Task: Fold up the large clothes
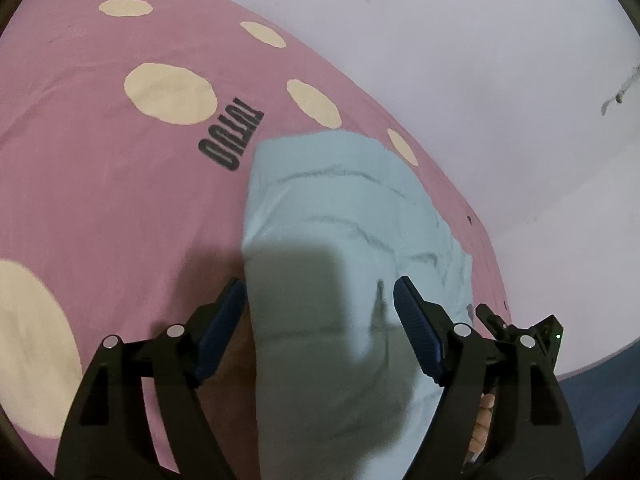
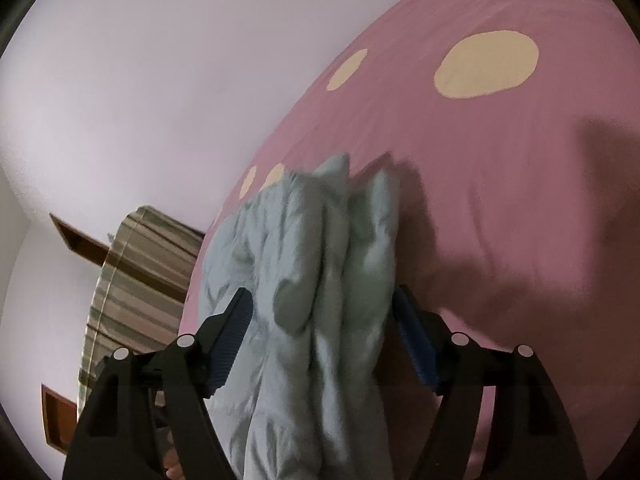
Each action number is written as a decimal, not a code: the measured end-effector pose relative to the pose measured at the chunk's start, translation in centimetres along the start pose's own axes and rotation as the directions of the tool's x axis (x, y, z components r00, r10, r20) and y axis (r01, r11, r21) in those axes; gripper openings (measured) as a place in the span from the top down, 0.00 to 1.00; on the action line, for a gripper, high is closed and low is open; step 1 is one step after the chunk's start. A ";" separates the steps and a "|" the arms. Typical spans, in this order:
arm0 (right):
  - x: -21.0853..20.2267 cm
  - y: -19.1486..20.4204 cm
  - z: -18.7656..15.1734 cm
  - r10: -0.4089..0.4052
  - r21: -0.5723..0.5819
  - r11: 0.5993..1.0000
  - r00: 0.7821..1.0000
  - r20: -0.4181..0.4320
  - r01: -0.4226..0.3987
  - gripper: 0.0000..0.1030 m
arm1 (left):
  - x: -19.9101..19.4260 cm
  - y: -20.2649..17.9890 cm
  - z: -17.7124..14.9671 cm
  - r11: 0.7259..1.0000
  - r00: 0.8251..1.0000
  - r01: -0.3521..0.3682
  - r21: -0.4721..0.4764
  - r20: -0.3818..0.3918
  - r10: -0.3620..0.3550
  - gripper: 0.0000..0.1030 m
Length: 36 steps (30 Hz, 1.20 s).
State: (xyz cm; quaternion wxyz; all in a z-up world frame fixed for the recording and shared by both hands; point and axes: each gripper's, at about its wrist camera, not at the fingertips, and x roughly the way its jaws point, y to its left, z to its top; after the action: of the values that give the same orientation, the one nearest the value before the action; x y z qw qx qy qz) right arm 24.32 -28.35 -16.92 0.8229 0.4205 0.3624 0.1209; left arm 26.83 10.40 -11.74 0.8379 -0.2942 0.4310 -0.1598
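A light blue garment (image 1: 340,232) lies on a pink bed sheet with cream dots (image 1: 100,184). My left gripper (image 1: 320,300) is open, its blue pads straddling the near part of the cloth, which passes between them. In the right wrist view the same garment (image 2: 320,280) is bunched in thick folds and runs between the pads of my right gripper (image 2: 322,308). The jaws stand wide apart with the cloth filling the gap; I cannot tell whether they press it. The other gripper shows at the right edge of the left wrist view (image 1: 520,328).
The pink sheet (image 2: 500,200) covers the bed, with black lettering (image 1: 230,136) printed on it. A pale wall (image 1: 460,40) runs along the bed's far edge. A striped curtain (image 2: 136,280) and brown window frame (image 2: 76,236) stand beyond the bed.
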 end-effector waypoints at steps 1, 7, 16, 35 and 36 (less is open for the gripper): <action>0.3 -0.2 0.5 -0.001 0.005 1.000 1.000 -0.005 0.001 0.30 | 0.3 0.0 0.4 1.000 1.000 0.009 -0.005 -0.009 -0.009 0.25; 3.1 -1.3 2.9 -0.007 0.042 0.999 0.998 -0.056 0.009 0.30 | 3.4 0.1 2.6 1.000 0.998 -0.017 -0.001 -0.062 0.016 0.25; 5.5 -1.4 3.5 -0.016 0.072 0.997 0.996 -0.083 0.022 0.69 | 5.8 1.1 3.0 0.995 0.994 -0.070 -0.068 -0.094 0.063 0.40; -1.2 -2.1 -0.5 0.058 0.106 0.993 0.993 -0.107 -0.046 0.37 | 0.2 0.5 -1.4 1.000 0.997 -0.027 -0.012 -0.079 0.026 0.24; -1.8 -2.3 -1.4 0.066 0.106 0.993 0.991 -0.118 -0.053 0.37 | -0.4 0.6 -2.4 1.000 0.997 -0.017 -0.020 -0.079 0.016 0.24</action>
State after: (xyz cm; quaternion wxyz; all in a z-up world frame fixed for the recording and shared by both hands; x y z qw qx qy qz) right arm 21.86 -29.82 -18.35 0.7728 0.4647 0.4046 0.1519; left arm 24.65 10.28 -12.93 0.8185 -0.2928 0.4678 -0.1599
